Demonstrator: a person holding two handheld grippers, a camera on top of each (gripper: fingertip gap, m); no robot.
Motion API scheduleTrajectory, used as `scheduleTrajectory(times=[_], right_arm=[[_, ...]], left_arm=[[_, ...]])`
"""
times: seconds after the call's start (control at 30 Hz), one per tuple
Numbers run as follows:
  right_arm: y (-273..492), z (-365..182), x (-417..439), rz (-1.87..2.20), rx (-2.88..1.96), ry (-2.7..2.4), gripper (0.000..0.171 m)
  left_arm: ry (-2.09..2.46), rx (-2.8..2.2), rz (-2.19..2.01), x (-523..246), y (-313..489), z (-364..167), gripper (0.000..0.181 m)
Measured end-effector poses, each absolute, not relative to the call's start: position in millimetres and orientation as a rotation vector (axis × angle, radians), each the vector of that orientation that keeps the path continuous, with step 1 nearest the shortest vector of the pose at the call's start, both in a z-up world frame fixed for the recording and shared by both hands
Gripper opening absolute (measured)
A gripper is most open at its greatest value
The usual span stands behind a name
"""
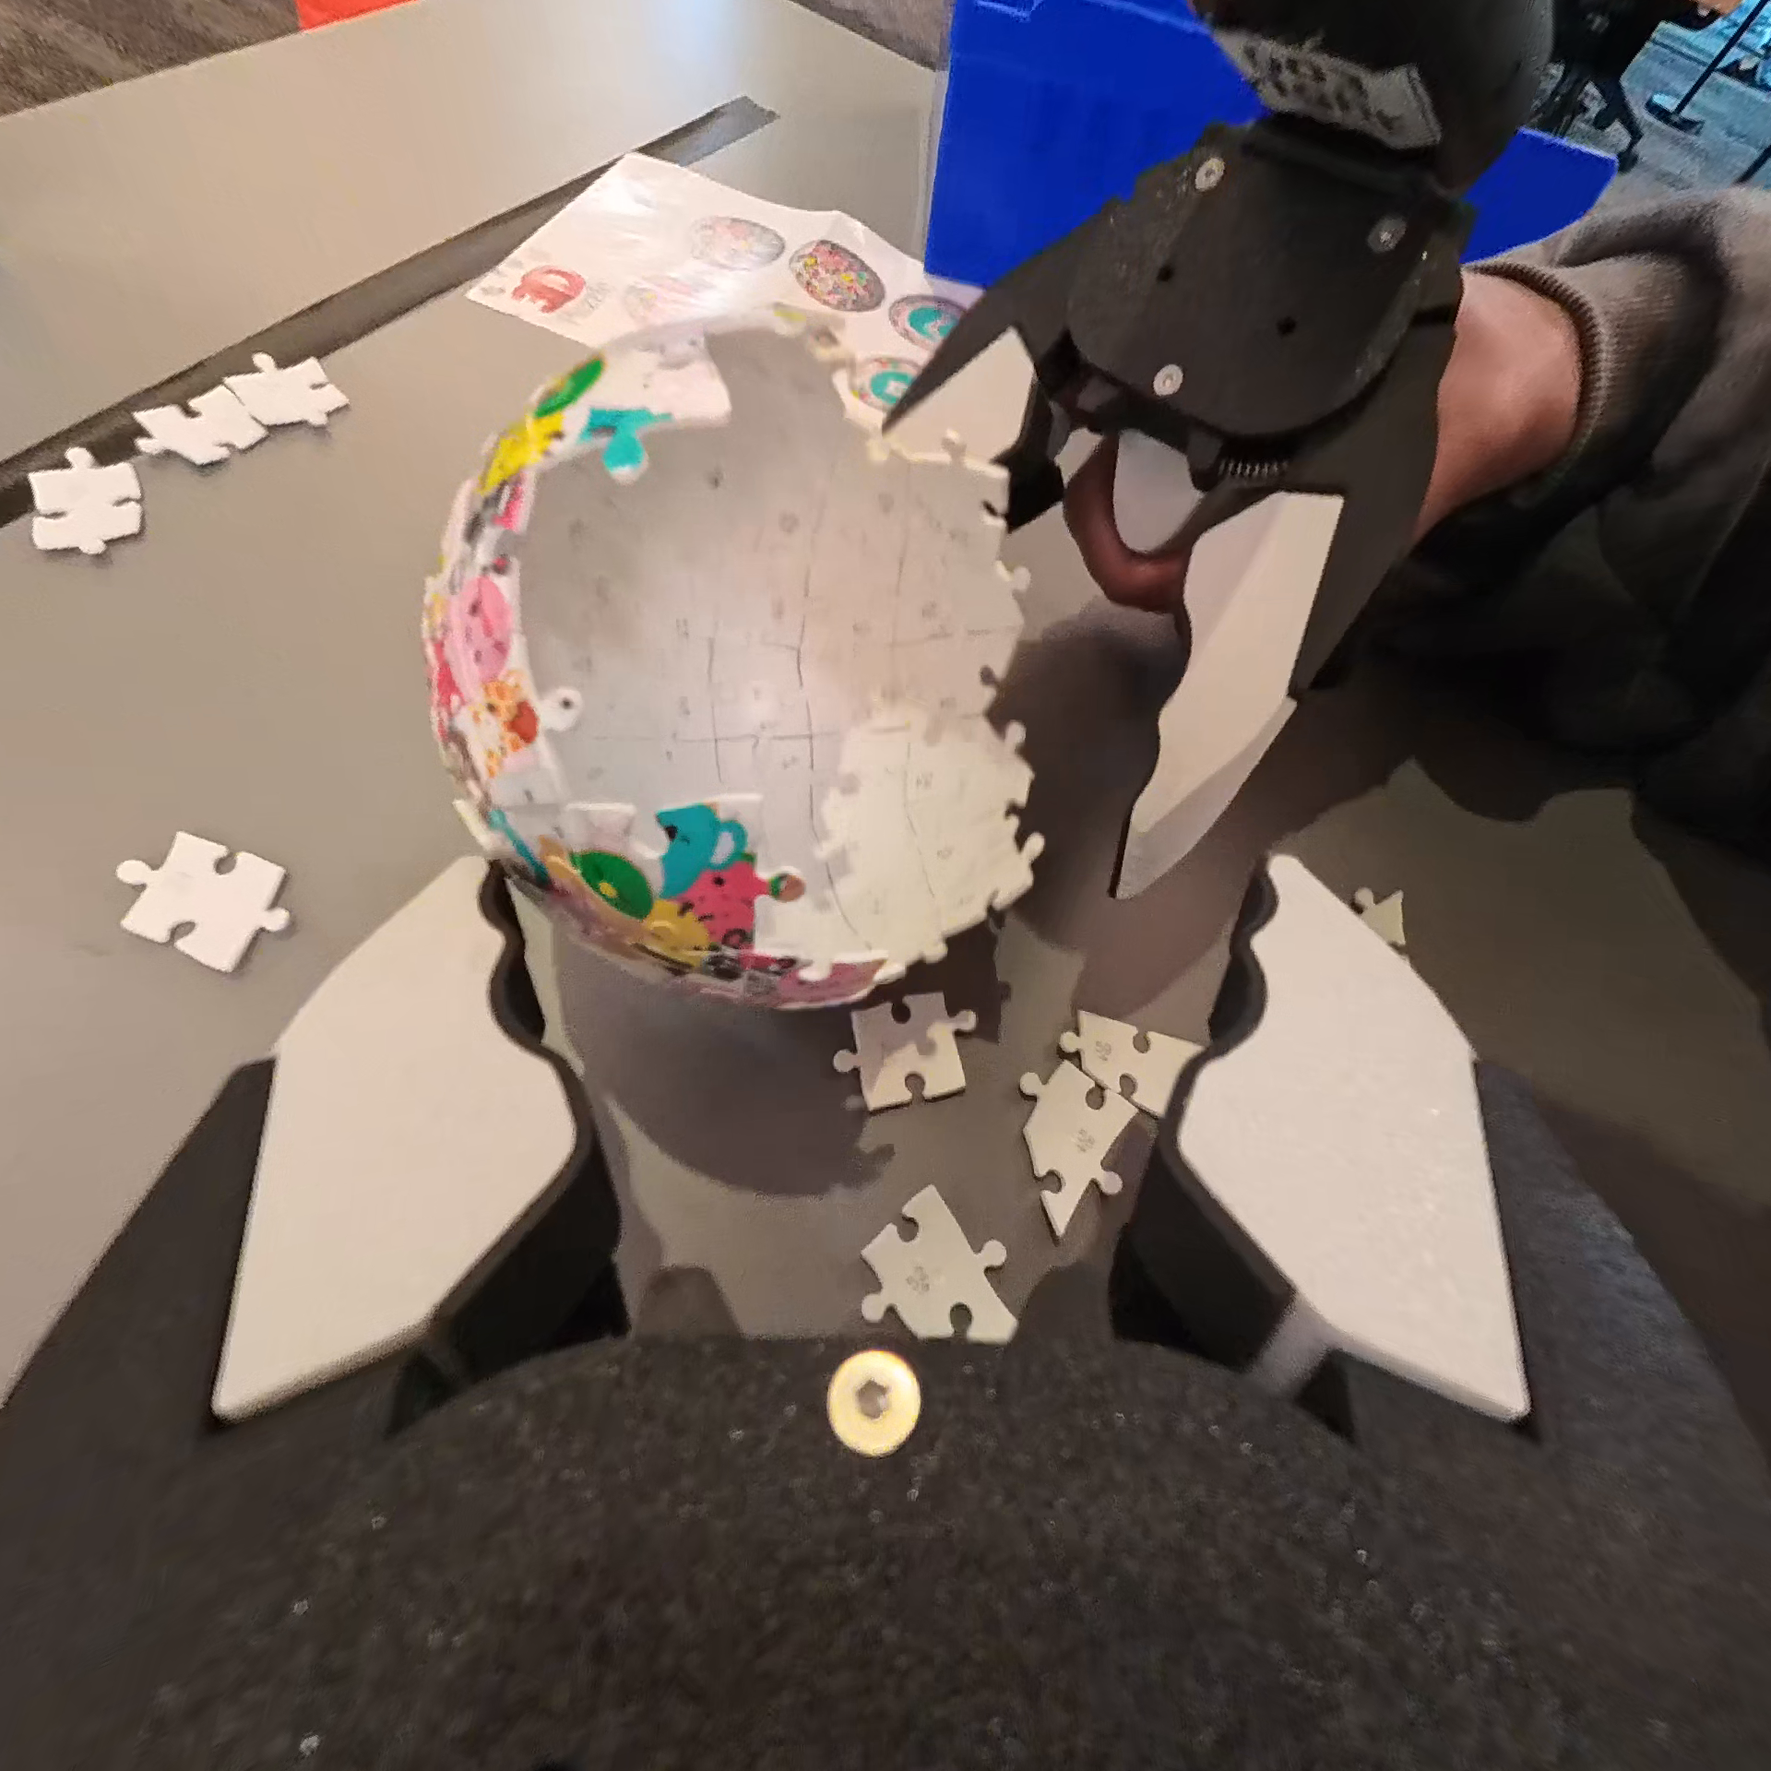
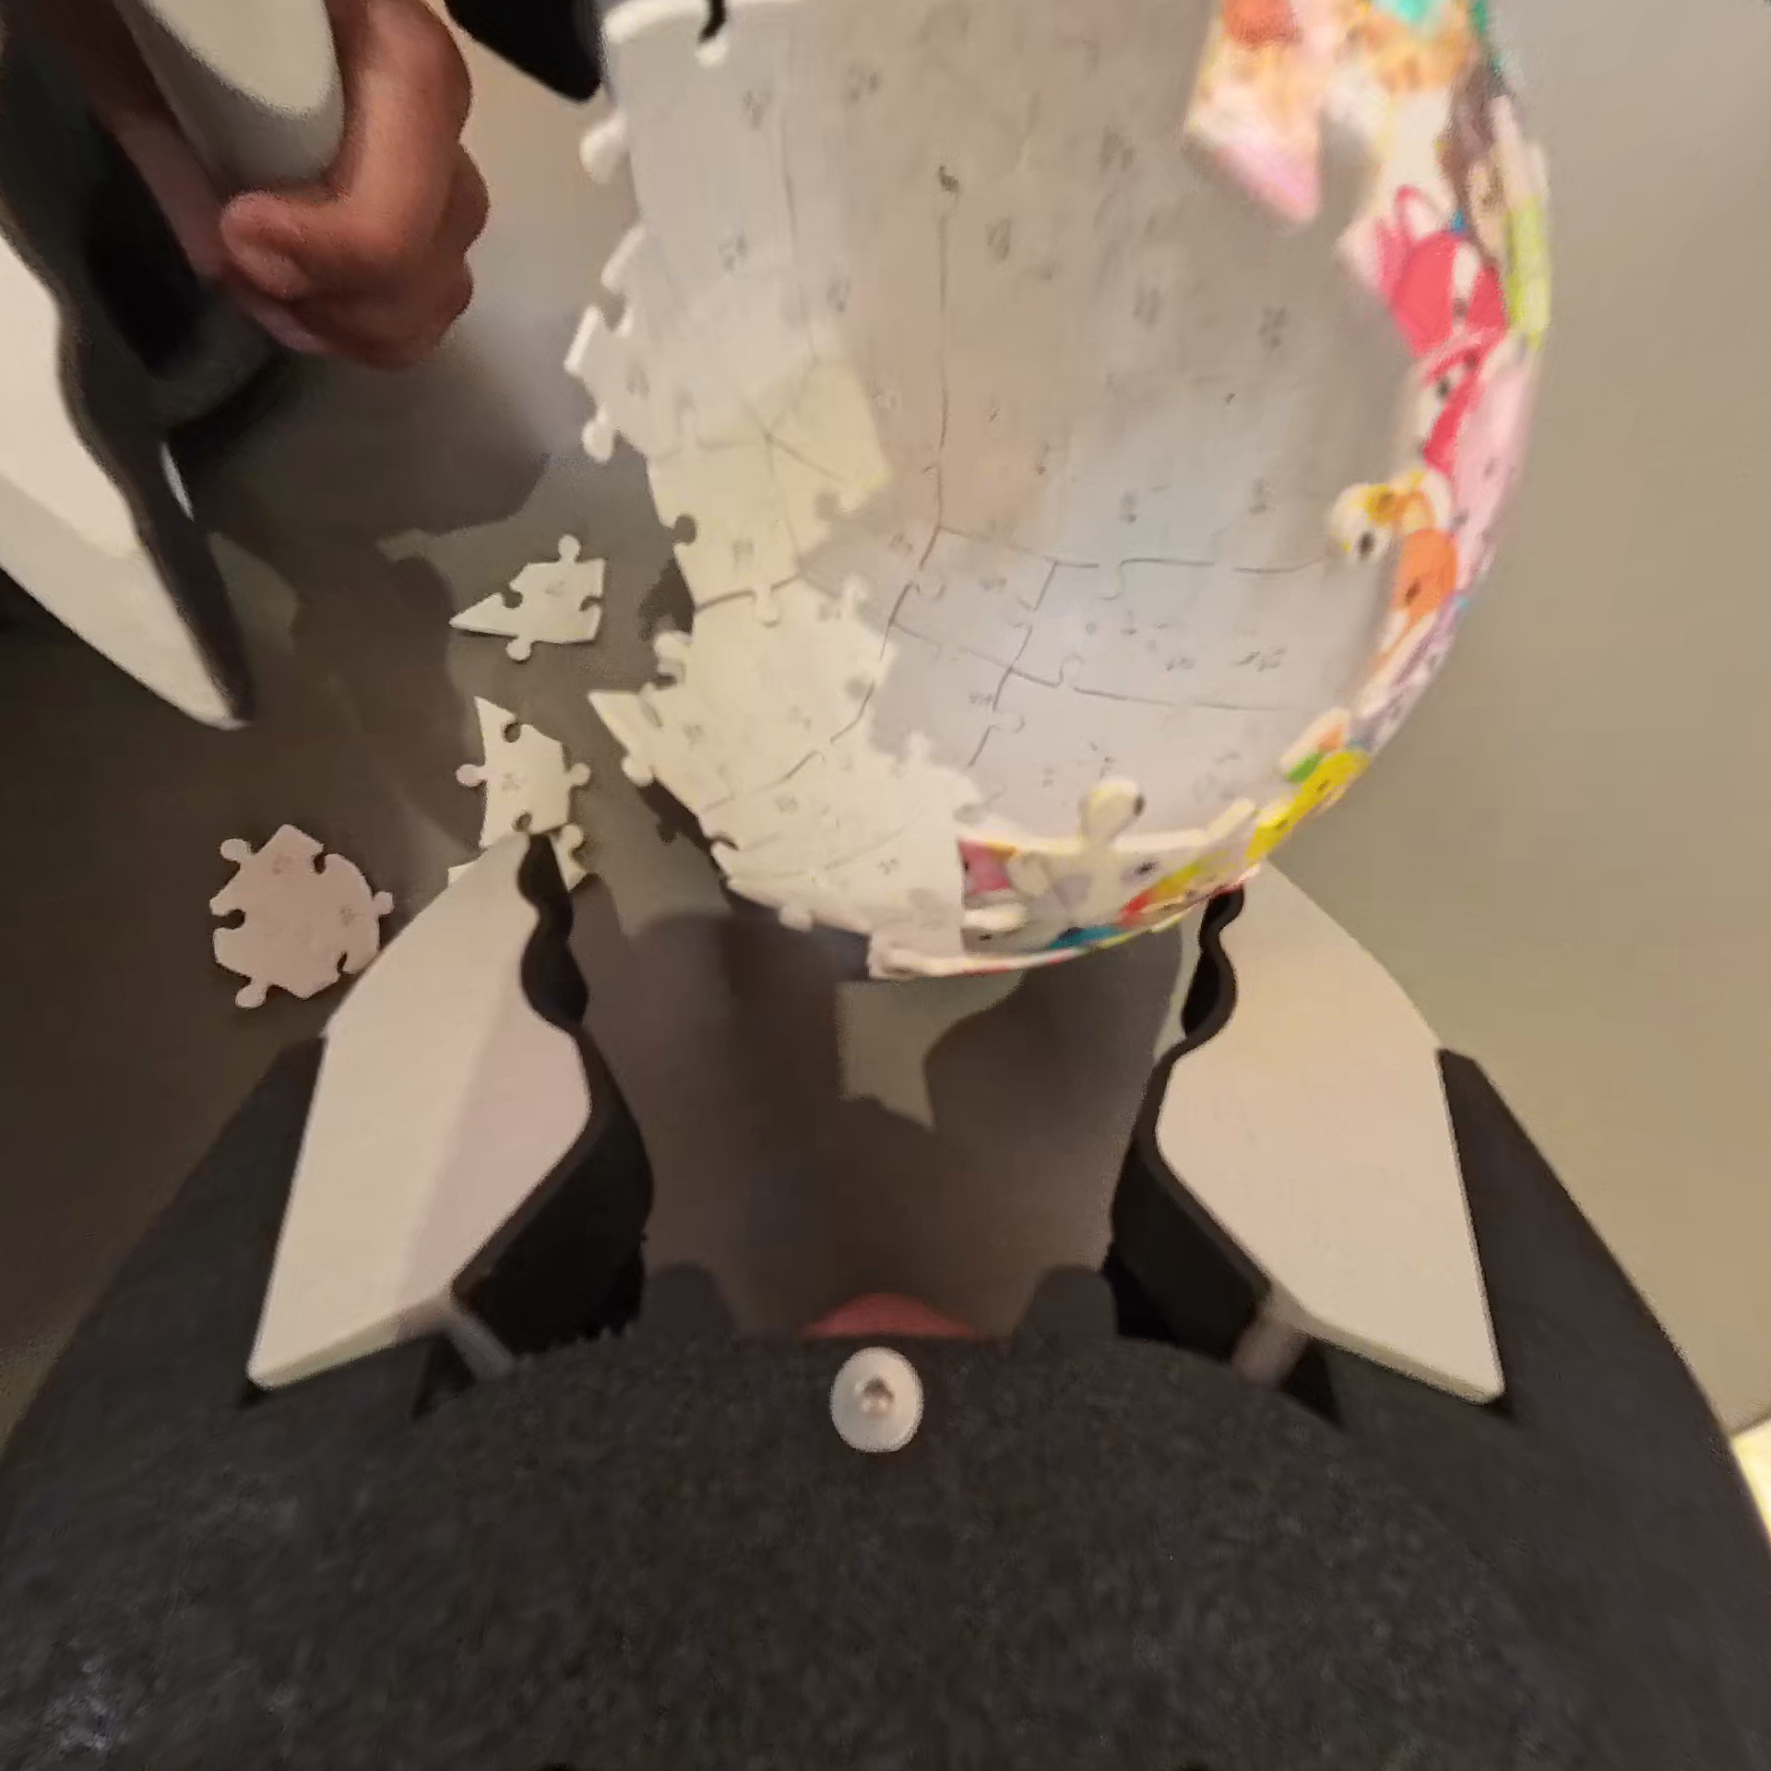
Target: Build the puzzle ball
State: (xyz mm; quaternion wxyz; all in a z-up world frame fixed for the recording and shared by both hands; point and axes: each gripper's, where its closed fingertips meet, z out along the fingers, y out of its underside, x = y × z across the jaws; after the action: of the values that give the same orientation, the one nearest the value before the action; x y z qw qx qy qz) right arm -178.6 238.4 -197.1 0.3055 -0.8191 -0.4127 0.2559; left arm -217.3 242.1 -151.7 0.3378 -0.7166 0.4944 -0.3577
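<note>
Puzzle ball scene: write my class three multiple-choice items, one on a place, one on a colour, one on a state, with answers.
1. Where does the sheet lie relative to the ball?
A. Inside it
B. Beyond it
C. Under it

2. What colour is the box?
A. Blue
B. Green
C. Yellow

3. What state is the ball in?
A. Finished
B. All loose pieces
C. Part built, hollow showing

Answers: 1 B, the sheet shows behind the ball; 2 A, its walls are plain blue; 3 C, the white inside shows through a wide gap.
</note>
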Motion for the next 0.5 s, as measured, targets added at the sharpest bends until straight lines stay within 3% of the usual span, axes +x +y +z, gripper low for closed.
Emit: scheduleTrajectory(times=[0.5], right_arm=[[232,-197,-177,0.751,-2.198,-1.053,0.118]], left_arm=[[1.211,-1.905,-1.241,-217,254,-139,0.134]])
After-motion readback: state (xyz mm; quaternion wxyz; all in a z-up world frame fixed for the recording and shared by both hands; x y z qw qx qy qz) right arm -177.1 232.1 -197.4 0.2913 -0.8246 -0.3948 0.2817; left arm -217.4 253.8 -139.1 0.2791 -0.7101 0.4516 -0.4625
